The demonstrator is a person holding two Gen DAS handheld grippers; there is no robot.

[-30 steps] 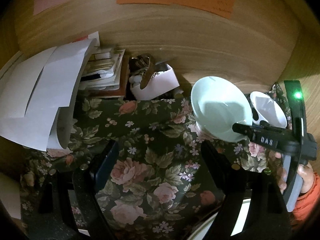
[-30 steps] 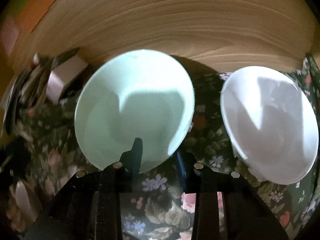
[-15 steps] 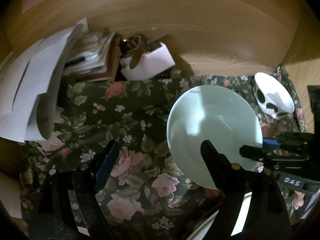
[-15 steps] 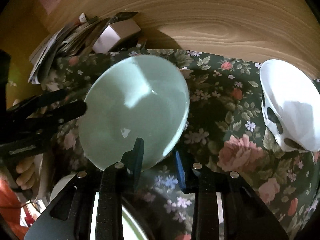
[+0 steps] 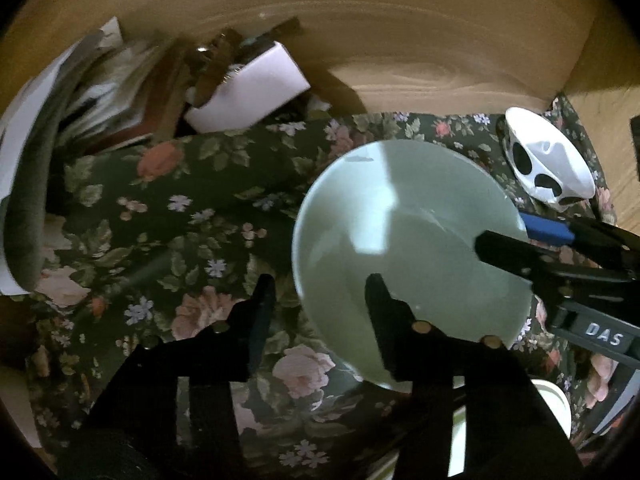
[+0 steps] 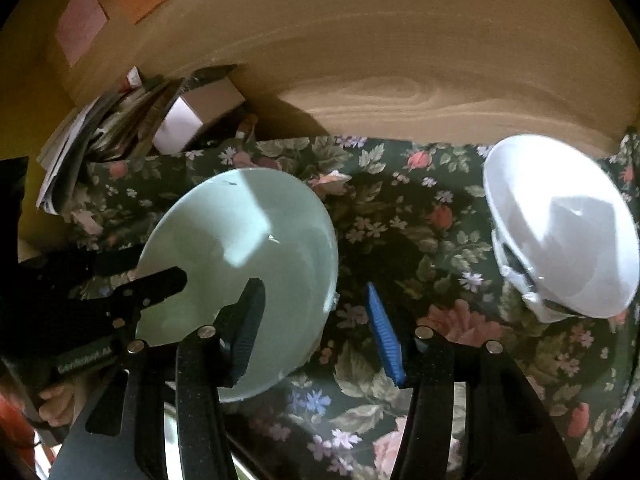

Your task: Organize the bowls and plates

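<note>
A pale green bowl (image 5: 400, 240) (image 6: 240, 232) sits tilted over the floral cloth (image 5: 180, 208). My left gripper (image 5: 320, 280) (image 6: 160, 264) straddles its near rim, one finger inside and one outside; a strip of cloth shows between the outer finger and the rim. My right gripper (image 6: 313, 285) (image 5: 500, 232) straddles the opposite rim and is open, its blue pad standing clear of the bowl. A white bowl with black spots (image 5: 556, 160) (image 6: 568, 232) lies tilted at the back right. What supports the green bowl from below is hidden.
A stack of papers (image 5: 60, 140) and a white box (image 5: 248, 96) crowd the back left against the wooden wall (image 5: 400, 40). A white plate's rim (image 5: 554, 400) shows under the grippers at the near edge. A person's hand (image 6: 52, 404) holds the left gripper.
The right gripper carried the green bowl from the back wall towards the front, then opened off its rim. The left gripper's fingers came closer together around the bowl's other side.
</note>
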